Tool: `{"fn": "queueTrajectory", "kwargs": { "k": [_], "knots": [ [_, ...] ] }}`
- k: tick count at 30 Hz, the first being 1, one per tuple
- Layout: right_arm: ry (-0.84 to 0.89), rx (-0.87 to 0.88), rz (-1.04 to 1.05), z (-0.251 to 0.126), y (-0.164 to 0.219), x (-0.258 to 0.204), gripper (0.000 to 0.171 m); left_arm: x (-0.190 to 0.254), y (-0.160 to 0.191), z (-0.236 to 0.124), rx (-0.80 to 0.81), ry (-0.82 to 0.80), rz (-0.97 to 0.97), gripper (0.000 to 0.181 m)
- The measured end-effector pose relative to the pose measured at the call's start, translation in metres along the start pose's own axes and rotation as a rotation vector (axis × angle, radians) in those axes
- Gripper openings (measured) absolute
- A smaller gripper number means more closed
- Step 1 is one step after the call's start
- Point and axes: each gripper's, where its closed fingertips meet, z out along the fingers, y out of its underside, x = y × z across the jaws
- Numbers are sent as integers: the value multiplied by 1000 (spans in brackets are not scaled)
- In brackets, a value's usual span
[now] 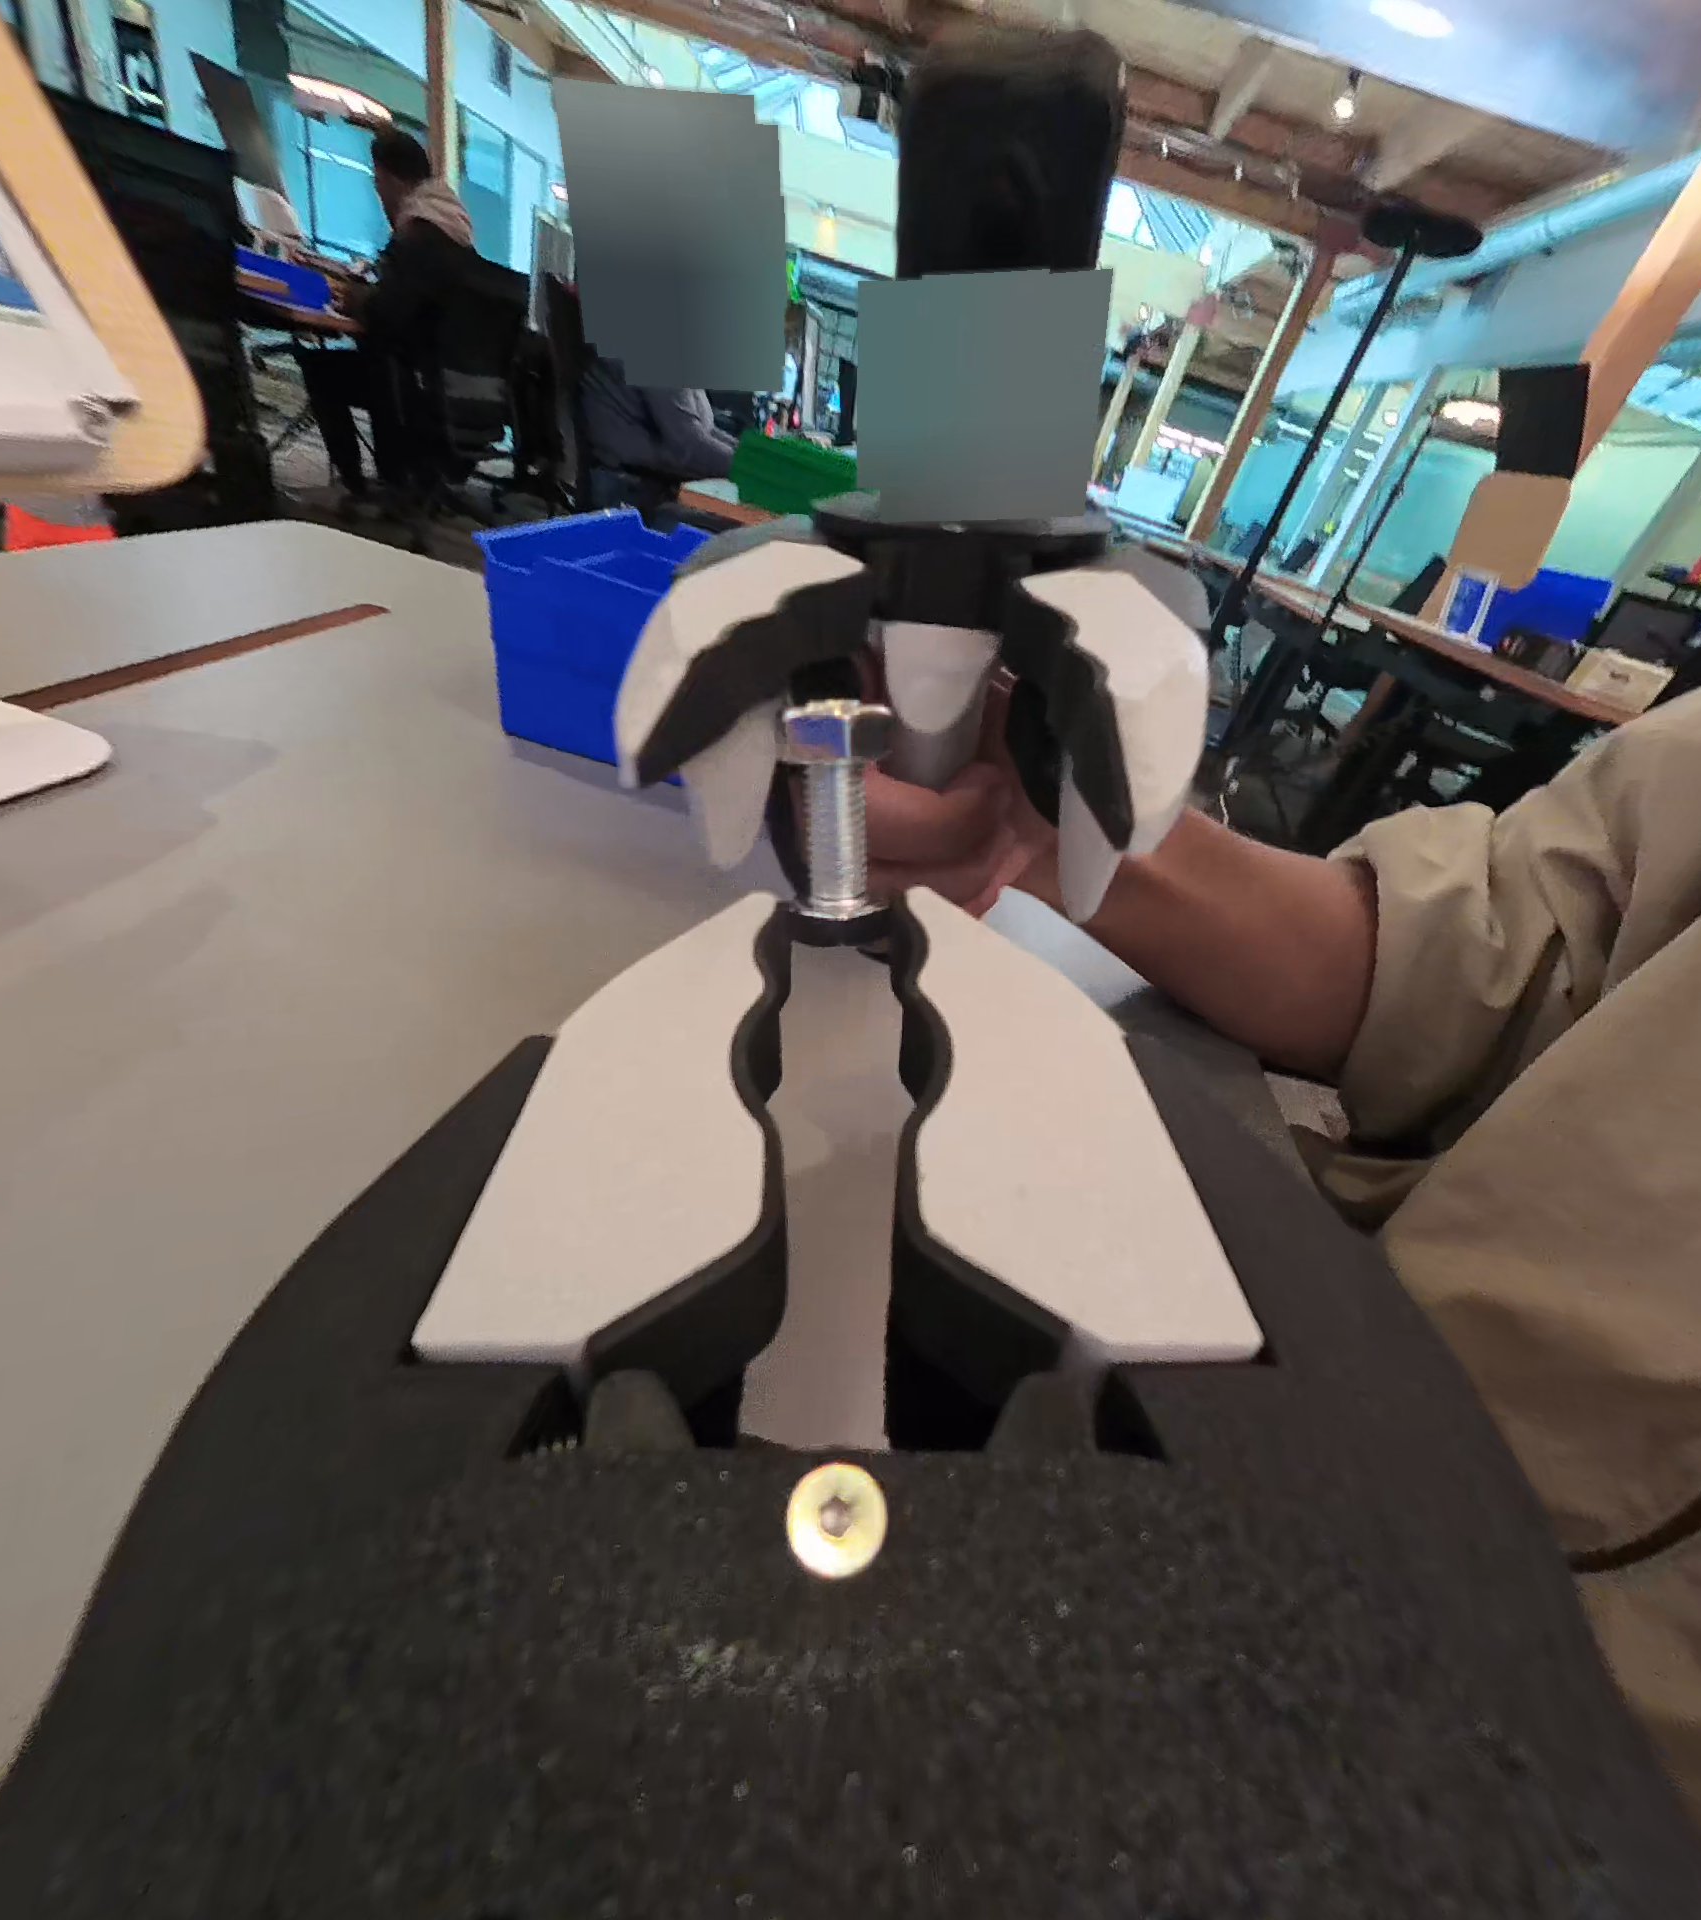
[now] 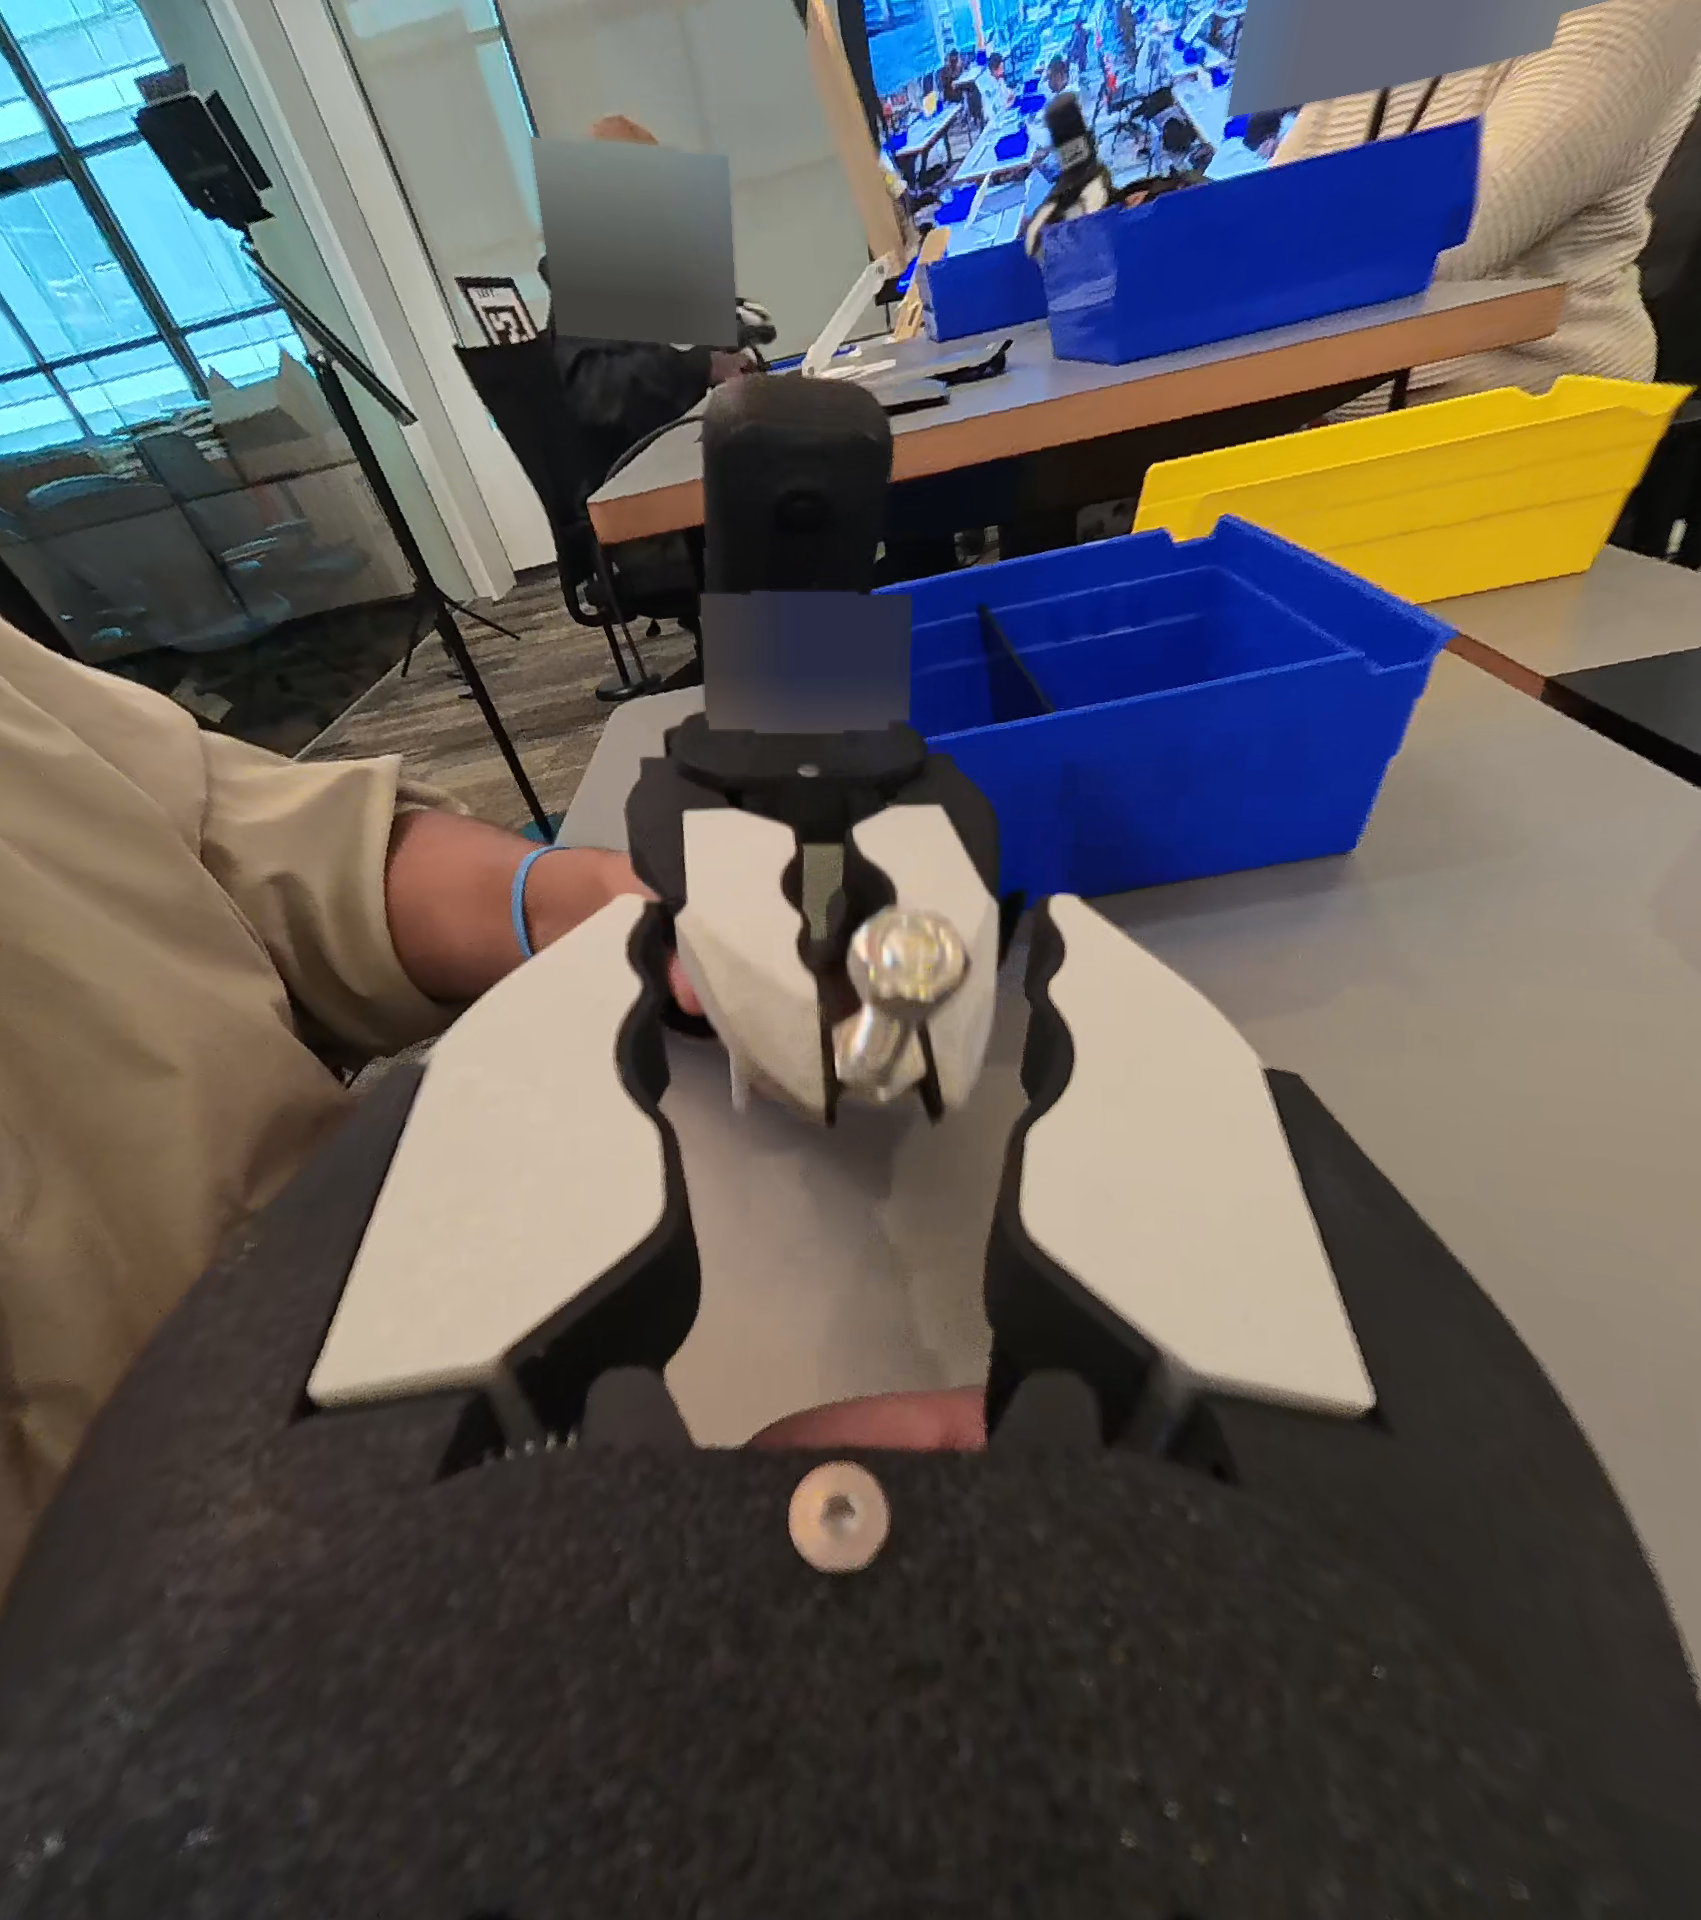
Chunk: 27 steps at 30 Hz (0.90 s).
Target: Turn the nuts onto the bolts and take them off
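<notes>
Zinc-bright steel bolt [image 1: 830, 805], hex-headed, threaded along the whole visible shank. Position: held off the grey desk [image 1: 202, 935], standing upright with the head at the top. A nut [image 1: 833, 925] appears to sit at its lower end, seen only as a dark ring between the fingertips; this is a judgement, as most of it is hidden.

Left hand-held gripper [image 1: 835, 935]: closed at the tips on that lower end, nut or shank, which of the two I cannot tell. Long axis of the bolt runs crosswise to this gripper's fingers, pointing up out of them.

Right hand-held gripper [image 2: 830, 997]: fingers spread wide, nothing between them. From the left wrist view it sits just beyond the bolt, fingers splayed to either side of the hex head and not visibly touching it. From the right wrist view the bolt lies straight ahead and slightly right of centre, head toward the camera.

Relation governing the next move, as judged: the right gripper is the nearer free tool to the head; closing on the hex flats and twisting about the upright axis would turn bolt against nut.

Also present: blue divided bin [image 2: 1189, 717] on the desk behind, yellow bin [image 2: 1397, 499] farther back.
</notes>
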Motion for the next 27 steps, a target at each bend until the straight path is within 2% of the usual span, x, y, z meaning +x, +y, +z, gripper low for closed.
{"fn": "queueTrajectory", "kwargs": {
  "k": [3, 4, 5, 8, 10, 13, 20, 24, 27],
  "knots": [
    [-27, -28, -15, 12, 6, -10, 68, 7, 7, 10, -25, 26, -16, 18],
    [-26, -32, -16, 15, 7, -11, 73, 6, 8, 10, -29, 27, -24, 18],
    [-14, -34, -14, 16, 8, -10, 79, 3, 8, 9, -28, 9, -25, 18],
    [21, -17, -3, 9, 5, -1, 81, -13, -3, -3, 38, -51, -69, 18],
    [15, 3, 3, 2, 1, 2, 72, -25, -12, -15, 88, -84, -109, 18],
    [38, 17, -4, -1, -3, 5, 72, -26, -16, -20, 100, -88, -99, 18],
    [13, 20, -10, 14, 1, -4, 75, -2, -4, 2, 47, 11, -75, 18],
    [42, 22, -13, 14, 0, -1, 86, -12, -8, -5, 76, -17, -116, 18],
    [41, 53, -3, 5, -6, 2, 78, -27, -18, -17, 143, -67, -158, 17]
  ]
}}
